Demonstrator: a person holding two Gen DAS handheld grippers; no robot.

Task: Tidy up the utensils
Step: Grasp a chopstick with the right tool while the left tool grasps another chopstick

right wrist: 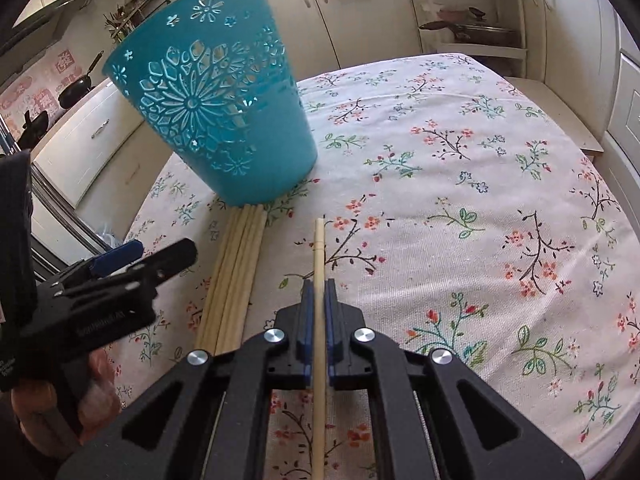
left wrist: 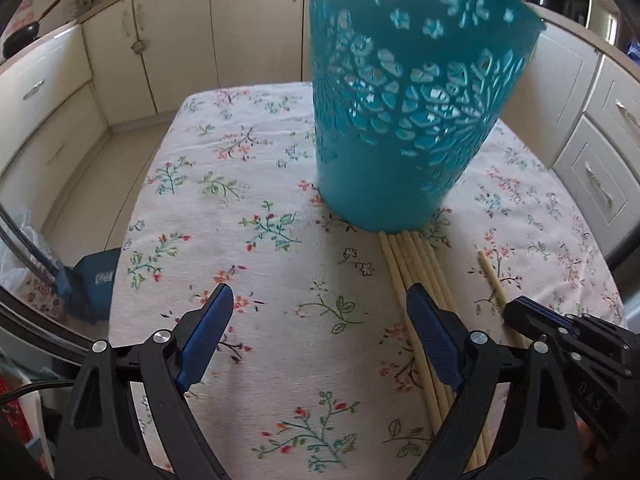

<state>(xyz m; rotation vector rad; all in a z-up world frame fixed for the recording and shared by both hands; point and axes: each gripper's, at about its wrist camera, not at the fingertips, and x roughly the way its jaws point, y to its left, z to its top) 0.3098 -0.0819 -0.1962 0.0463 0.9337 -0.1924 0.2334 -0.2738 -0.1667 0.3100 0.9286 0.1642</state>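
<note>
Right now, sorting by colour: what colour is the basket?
Teal basket, flower-shaped cutouts; right wrist view.

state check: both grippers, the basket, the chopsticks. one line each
left gripper: open, nothing between its fingers
right gripper: shut on single chopstick
single chopstick: gripped, apart from the bundle
chopstick bundle: lying flat on the tablecloth, far ends at the basket's base
teal basket: upright on the tablecloth, contents not visible

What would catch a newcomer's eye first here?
The teal basket, with cut-out flower patterns, stands on the floral tablecloth. A bundle of chopsticks lies against its base. The right tongs are shut on a single chopstick beside the bundle, and the left tongs hang open over the cloth.
</note>
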